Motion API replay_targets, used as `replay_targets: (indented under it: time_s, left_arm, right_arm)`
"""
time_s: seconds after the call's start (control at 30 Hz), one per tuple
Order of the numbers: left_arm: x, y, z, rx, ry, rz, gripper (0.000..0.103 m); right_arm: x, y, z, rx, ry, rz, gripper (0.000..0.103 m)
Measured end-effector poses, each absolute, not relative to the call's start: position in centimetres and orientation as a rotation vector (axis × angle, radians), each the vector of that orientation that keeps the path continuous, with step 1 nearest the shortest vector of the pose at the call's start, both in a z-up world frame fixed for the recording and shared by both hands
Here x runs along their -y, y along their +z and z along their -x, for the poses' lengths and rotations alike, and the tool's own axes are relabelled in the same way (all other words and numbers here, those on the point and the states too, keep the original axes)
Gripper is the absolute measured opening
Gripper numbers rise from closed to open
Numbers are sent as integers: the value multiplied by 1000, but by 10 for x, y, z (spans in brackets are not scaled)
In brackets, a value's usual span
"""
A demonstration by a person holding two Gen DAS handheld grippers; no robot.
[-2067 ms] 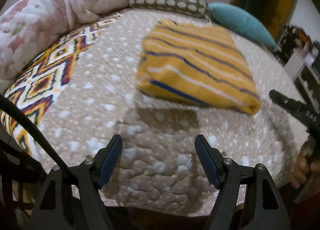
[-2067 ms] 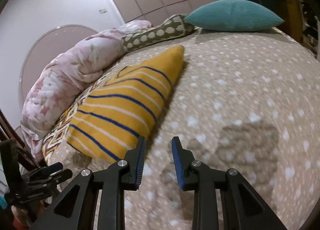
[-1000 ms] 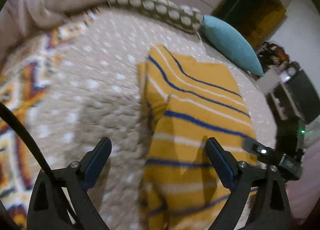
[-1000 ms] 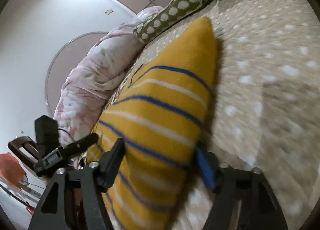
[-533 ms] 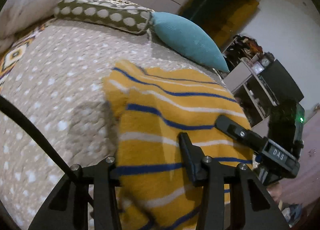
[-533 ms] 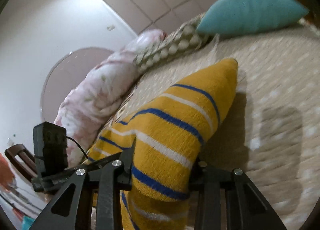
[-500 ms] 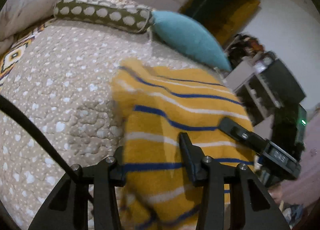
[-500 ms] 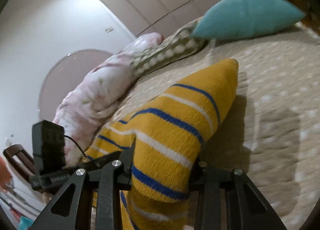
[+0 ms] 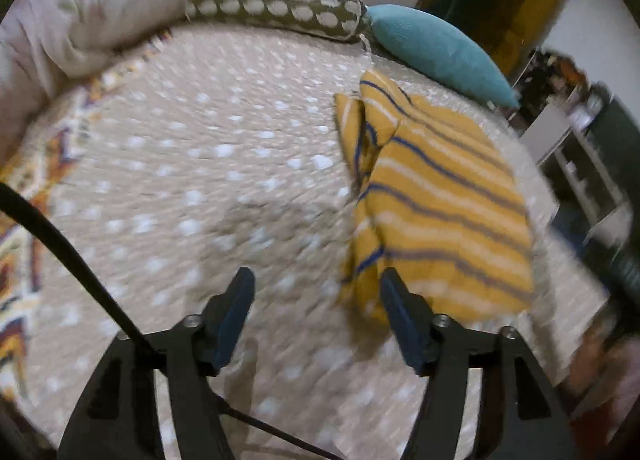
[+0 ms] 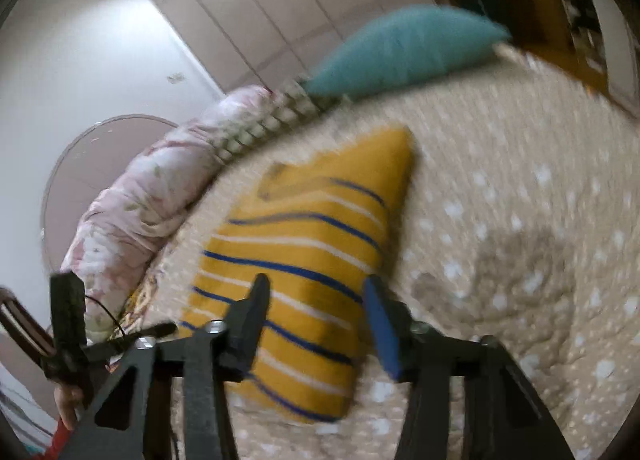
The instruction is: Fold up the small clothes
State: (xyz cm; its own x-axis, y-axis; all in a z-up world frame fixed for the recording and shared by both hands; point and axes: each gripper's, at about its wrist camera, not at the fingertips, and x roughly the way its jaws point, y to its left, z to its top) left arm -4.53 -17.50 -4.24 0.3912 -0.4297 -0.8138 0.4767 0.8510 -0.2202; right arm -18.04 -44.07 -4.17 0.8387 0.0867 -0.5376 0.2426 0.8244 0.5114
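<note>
Beige white-spotted quilt [image 9: 208, 163] covering the bed; teal cushion [image 9: 436, 47] at its head, beside an olive polka-dot bolster [image 9: 276, 11]; pink floral duvet [image 9: 92, 15] bundled along one side.

left gripper [image 9: 316, 308]: black angular frame | blue finger pads, silver screws | thin black cable at left || right gripper [image 10: 316, 312]: matching black frame | blue pad [image 10: 380, 326] | silver screw heads
</note>
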Motion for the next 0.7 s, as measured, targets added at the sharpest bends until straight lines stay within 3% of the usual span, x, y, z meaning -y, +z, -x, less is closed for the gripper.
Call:
replay_targets:
  time_s: [0.03, 0.07, 0.13, 0.33, 0.43, 0.6, 0.7]
  left_arm:
    - [170, -42, 55, -1000, -554, -75, 70]
    - [163, -43, 61, -994, -538, -84, 70]
    - [153, -49, 73, -982, -503, -106, 71]
    - [134, -88, 72, -1001, -411, -131, 72]
    - [135, -91, 74, -961, -433, -157, 80]
    - [146, -101, 78, -911, -406, -195, 92]
    - [148, -103, 81, -894, -383, -183, 94]
  right_arm:
    - [430, -30, 176, -559, -57, -581, 39]
    - [424, -25, 173, -554, -27, -576, 28]
    - [408, -22, 154, -576, 41, -585, 18]
    - [357, -71, 91, -736, 265, -714, 18]
    - [327, -109, 85, -858, 251, -706, 18]
    - [320, -84, 113, -821, 256, -621, 17]
    - [335, -45, 108, -734, 173, -546, 17]
